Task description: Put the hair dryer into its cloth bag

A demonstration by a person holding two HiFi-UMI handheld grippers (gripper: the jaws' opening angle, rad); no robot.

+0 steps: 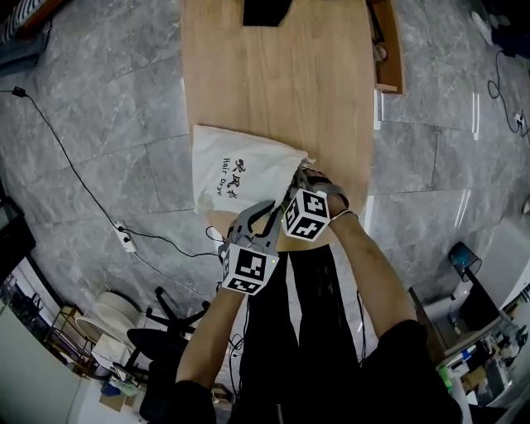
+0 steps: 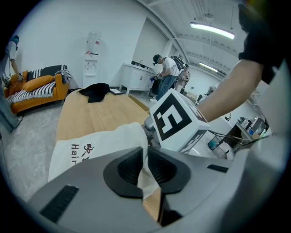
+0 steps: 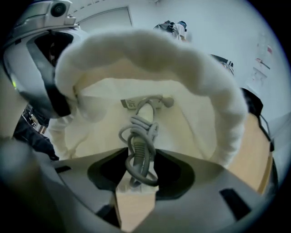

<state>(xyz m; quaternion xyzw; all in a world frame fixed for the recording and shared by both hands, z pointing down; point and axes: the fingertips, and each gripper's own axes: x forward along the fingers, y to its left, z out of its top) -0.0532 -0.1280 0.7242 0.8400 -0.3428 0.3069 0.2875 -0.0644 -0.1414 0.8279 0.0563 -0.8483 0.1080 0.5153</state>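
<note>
A white cloth bag (image 1: 238, 170) printed "Hair Dryer" lies on the wooden table (image 1: 281, 91), its mouth toward me. My left gripper (image 1: 276, 204) is shut on the bag's rim, and a fold of white cloth (image 2: 144, 175) is pinched between its pads. My right gripper (image 1: 303, 179) sits at the bag's mouth, just right of the left one. In the right gripper view the mouth (image 3: 150, 54) gapes open. A coiled grey cord (image 3: 140, 145) with its plug (image 3: 148, 102) reaches into the bag, gripped between the right jaws. The dryer's body is hidden.
A black cloth (image 1: 265, 10) lies at the table's far end. A wooden shelf unit (image 1: 387, 50) stands along the table's right side. On the floor to the left are a power strip with its cable (image 1: 124, 238) and a chair base (image 1: 166, 319). People stand far back (image 2: 167, 73).
</note>
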